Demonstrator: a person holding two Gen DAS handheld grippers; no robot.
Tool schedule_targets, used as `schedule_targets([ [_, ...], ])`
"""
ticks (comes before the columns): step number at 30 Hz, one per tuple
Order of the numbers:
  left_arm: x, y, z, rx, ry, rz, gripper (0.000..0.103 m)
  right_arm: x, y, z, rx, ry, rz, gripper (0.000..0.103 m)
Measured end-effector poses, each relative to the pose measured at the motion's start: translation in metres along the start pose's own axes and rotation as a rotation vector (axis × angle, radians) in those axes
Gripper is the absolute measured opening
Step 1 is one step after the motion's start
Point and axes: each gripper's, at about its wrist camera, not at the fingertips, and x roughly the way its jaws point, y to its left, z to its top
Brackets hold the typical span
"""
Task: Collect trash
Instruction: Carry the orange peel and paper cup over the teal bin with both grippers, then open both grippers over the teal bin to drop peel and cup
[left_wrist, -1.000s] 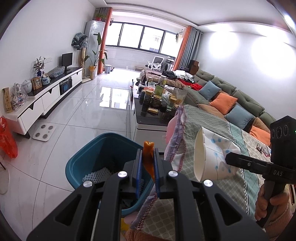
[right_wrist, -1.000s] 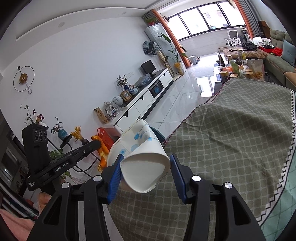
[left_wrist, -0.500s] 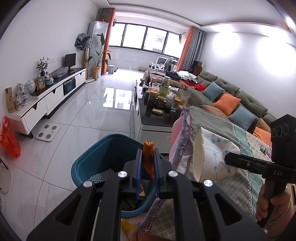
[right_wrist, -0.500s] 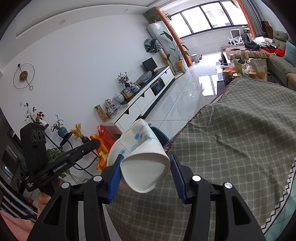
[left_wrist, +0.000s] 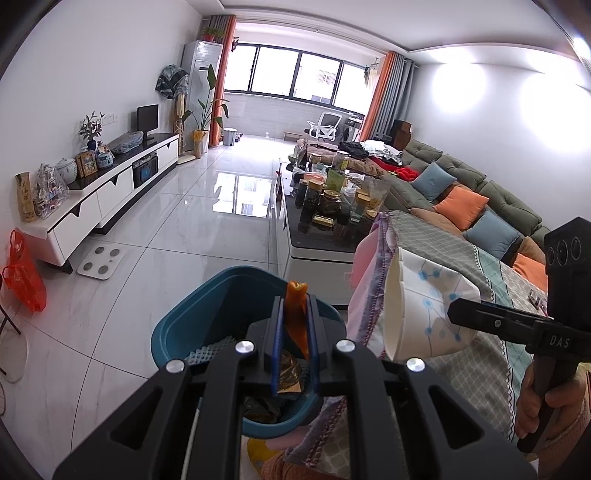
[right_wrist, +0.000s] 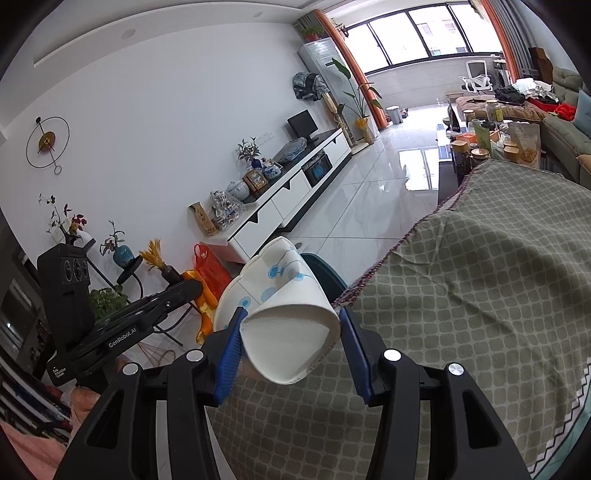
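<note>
My left gripper (left_wrist: 294, 325) is shut on an orange peel (left_wrist: 296, 314) and holds it above a teal trash bin (left_wrist: 192, 321) that stands on the floor with scraps inside. My right gripper (right_wrist: 290, 332) is shut on a squashed white paper cup with blue dots (right_wrist: 280, 295). The cup (left_wrist: 424, 306) also shows in the left wrist view, held over the edge of the cloth-covered table (right_wrist: 480, 295), just right of the bin. The bin's rim (right_wrist: 325, 269) peeks out behind the cup in the right wrist view.
A coffee table (left_wrist: 317, 243) crowded with jars stands beyond the bin. A green sofa with cushions (left_wrist: 480, 206) runs along the right. A white TV cabinet (left_wrist: 103, 195) lines the left wall, with an orange plastic bag (left_wrist: 22, 273) and a bathroom scale (left_wrist: 101, 258) on the floor.
The left wrist view has shifted so the bin sits more centrally under the peel. Both grippers keep their hold; the cup stays by the table edge.
</note>
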Motion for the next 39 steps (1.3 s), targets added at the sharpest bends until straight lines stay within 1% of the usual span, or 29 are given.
schedule_targets([
  [14, 0.010, 0.008, 0.000, -0.007, 0.015, 0.013, 0.013, 0.022, 0.007, 0.007, -0.030, 0.039, -0.011, 0.051],
  [39, 0.039, 0.012, -0.006, -0.025, 0.073, 0.045, 0.013, 0.064, 0.030, 0.015, -0.092, 0.102, -0.072, 0.051],
])
